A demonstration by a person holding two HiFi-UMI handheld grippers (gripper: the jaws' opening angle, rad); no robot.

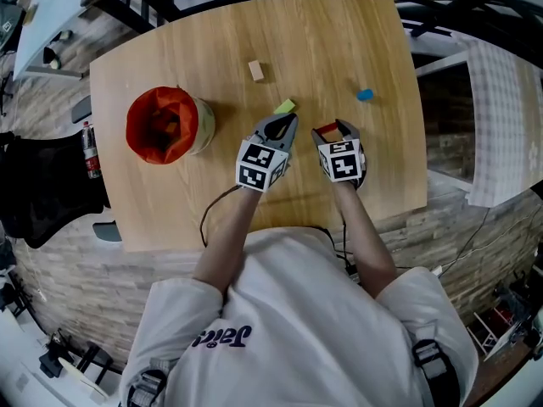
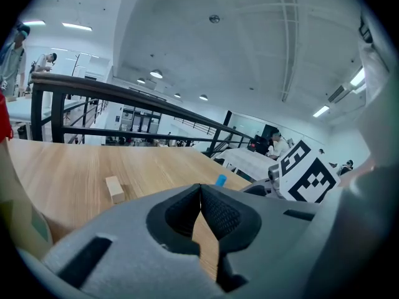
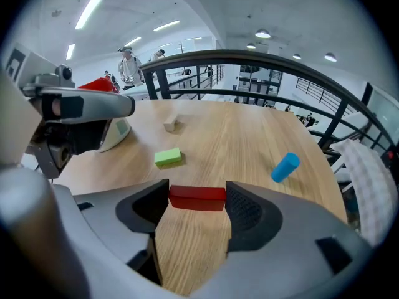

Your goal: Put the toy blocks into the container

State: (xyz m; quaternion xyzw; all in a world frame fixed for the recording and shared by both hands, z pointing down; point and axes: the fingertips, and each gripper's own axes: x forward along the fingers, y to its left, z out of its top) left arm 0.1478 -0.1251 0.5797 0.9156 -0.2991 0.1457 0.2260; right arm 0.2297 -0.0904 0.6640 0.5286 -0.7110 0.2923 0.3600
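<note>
Red block (image 3: 197, 198) sits pinched end to end in the right tongs (image 1: 337, 131). Its long axis runs from jaw to jaw, crosswise to the reach and about level with the tabletop (image 1: 339, 41), close in front of the person. The left tongs (image 2: 201, 190) are pressed together on nothing, just beside the right pair. Just past them lies a green block (image 3: 168, 157), its length slanted across the wood. Farther out a blue cylinder (image 3: 285, 167) lies to the right and a plain wooden block (image 3: 171, 125) stands beyond. The red-lined container (image 1: 204, 121) stands well off to the left; what it holds I cannot tell. By my judgement most of the job remains: one piece gripped, three loose.
</note>
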